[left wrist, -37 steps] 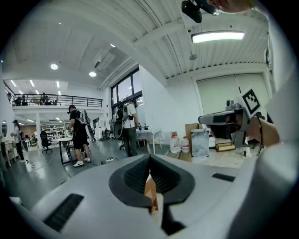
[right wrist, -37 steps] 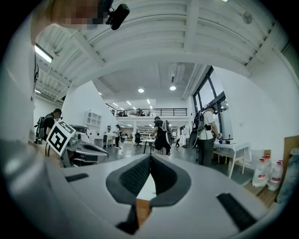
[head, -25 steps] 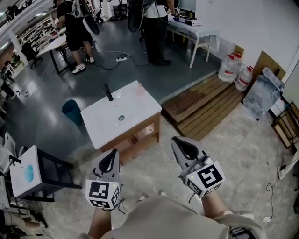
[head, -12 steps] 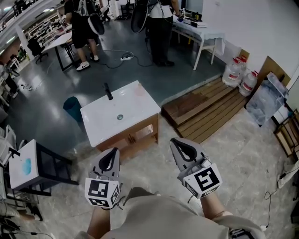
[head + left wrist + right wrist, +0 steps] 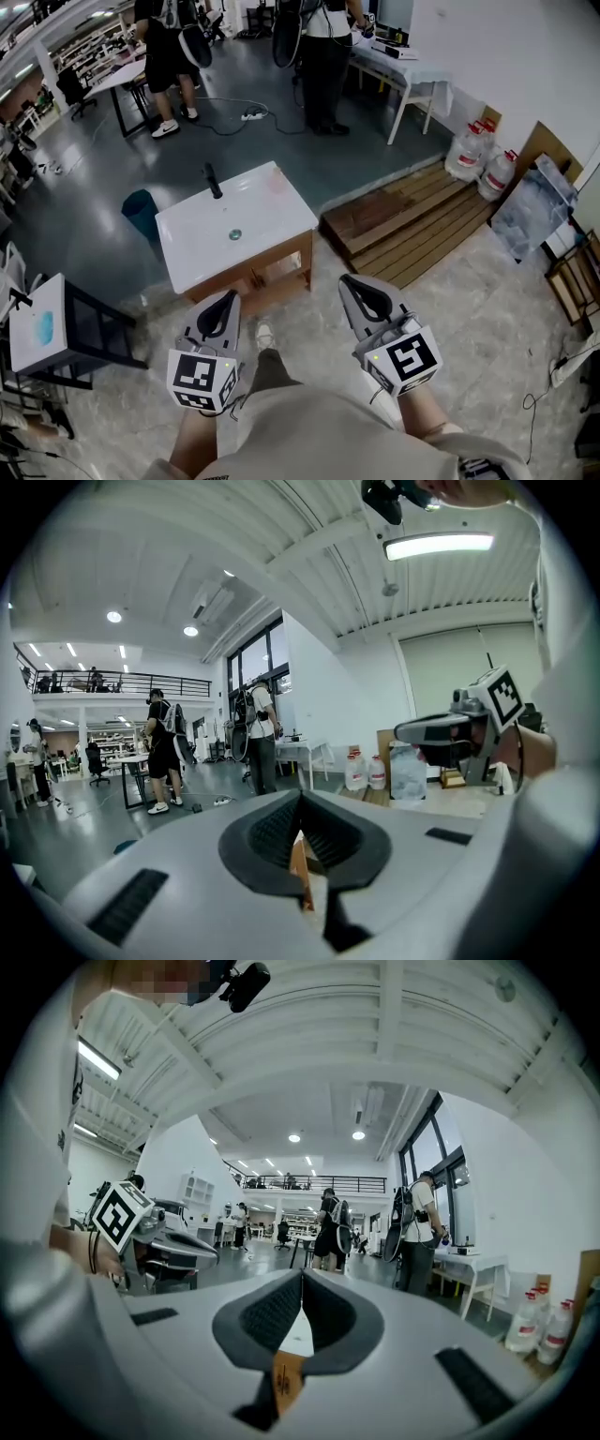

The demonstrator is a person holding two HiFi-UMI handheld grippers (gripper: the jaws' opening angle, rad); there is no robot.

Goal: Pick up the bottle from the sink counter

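Approach: a step is being taken, shoe (image 5: 265,336) newly showing between left gripper (image 5: 225,305) and right gripper (image 5: 356,289), jaws being pressed together, nothing held; sink counter (image 5: 234,230) well ahead; bottle possibly too small to discern

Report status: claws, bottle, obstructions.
Both shut, empty: left claw, right claw. No bottle made out on sink counter, only faucet. Counter ahead, nothing blocking.
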